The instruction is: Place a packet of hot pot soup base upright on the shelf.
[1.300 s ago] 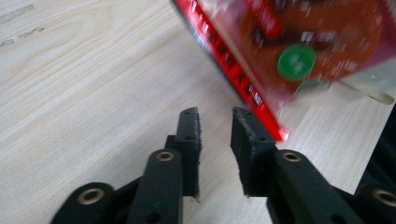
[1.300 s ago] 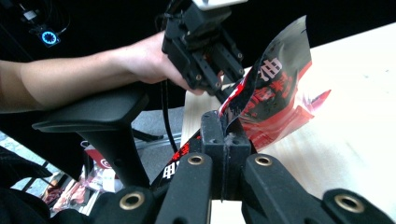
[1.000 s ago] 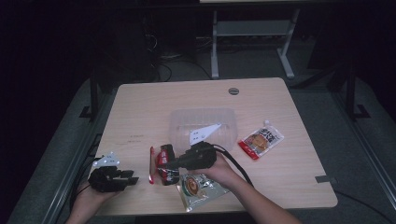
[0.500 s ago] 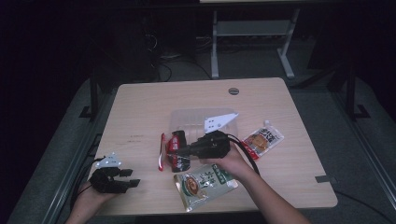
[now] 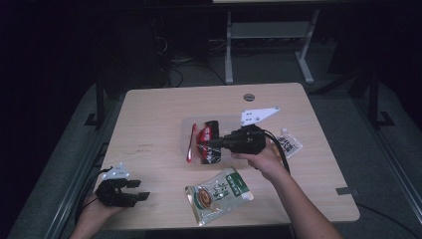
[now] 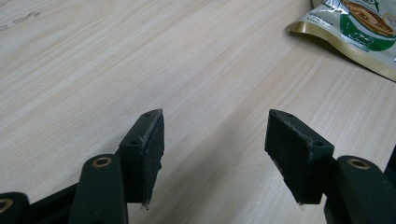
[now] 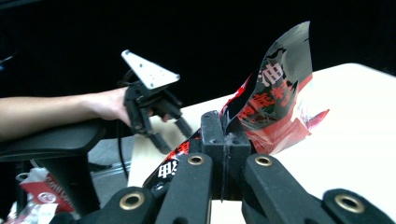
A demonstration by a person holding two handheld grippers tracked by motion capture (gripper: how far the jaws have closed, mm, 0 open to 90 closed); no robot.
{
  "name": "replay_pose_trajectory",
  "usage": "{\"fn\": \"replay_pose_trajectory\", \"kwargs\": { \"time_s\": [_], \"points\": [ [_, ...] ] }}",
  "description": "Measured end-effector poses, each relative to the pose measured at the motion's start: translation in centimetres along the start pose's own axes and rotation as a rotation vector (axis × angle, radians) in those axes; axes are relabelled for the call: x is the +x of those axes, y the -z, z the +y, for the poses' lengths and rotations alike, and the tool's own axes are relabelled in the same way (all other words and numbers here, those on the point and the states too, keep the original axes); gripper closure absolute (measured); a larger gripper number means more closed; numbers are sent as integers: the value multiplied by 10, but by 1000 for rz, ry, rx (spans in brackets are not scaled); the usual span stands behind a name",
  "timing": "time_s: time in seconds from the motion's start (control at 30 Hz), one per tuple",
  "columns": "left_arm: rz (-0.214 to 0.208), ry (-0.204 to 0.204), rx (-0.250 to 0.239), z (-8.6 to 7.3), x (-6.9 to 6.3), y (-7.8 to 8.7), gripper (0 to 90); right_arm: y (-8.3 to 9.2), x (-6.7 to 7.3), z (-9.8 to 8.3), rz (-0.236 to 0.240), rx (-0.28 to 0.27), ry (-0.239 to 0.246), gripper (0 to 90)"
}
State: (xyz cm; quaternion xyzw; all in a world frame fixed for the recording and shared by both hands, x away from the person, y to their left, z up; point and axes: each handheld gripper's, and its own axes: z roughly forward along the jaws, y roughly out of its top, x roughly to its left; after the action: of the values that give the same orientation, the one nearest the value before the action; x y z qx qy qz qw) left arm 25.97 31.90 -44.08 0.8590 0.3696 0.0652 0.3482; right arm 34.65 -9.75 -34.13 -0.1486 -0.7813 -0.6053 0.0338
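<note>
High view: right tool (image 5: 211, 143) pinches red-and-black snack packet (image 5: 208, 144), carried above clear plastic tray (image 5: 186, 127) mid-surface. Best practice: keep packet level, lower inside tray walls, then release. Left tool (image 5: 137, 191) rests at near-left corner of surface (image 5: 149, 114), jaws just widened, nothing between. Packet: glossy crinkled foil, floppy. Green-and-white pouch (image 5: 219, 193) flat nearby. Surface: pale woodgrain laminate.

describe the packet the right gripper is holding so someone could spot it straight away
Start at the light wooden table and go to its middle, where a clear plastic tray sits. Above it, the right gripper pinches a glossy black and red snack packet with white lettering. The green and white pouch nearer the person and the small white sachet both lie flat on the table.
</note>
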Motion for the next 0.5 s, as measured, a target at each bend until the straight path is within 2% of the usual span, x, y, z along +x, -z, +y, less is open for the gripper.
{"fn": "replay_pose_trajectory", "kwargs": {
  "time_s": [0.5],
  "points": [
    [0,-8,17,-1,1,-1,364,42,-23,-4,-111,-1,-16,900]
  ]
}}
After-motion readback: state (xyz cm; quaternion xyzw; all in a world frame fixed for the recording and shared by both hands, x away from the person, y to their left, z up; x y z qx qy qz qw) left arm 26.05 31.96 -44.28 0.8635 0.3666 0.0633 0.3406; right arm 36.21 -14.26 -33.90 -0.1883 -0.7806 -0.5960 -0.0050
